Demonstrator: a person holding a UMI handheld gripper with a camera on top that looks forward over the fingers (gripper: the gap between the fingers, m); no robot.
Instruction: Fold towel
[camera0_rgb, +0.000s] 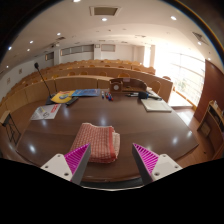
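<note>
A pink-red checked towel (97, 142) lies folded into a thick rectangle on the dark brown table (150, 125), just ahead of my left finger. My gripper (112, 160) is open and empty, its magenta pads (76, 157) spread wide apart. The left pad overlaps the towel's near left corner in view; the right finger stands clear of the towel over bare table. Nothing is held between the fingers.
Farther back on the table lie a round colourful disc (63, 97), a paper sheet (45, 113), a white sheet (155, 104), small items (105, 95) and a dark box (124, 86). Wooden benches (60, 82) curve behind. Bright windows (185, 75) stand at the right.
</note>
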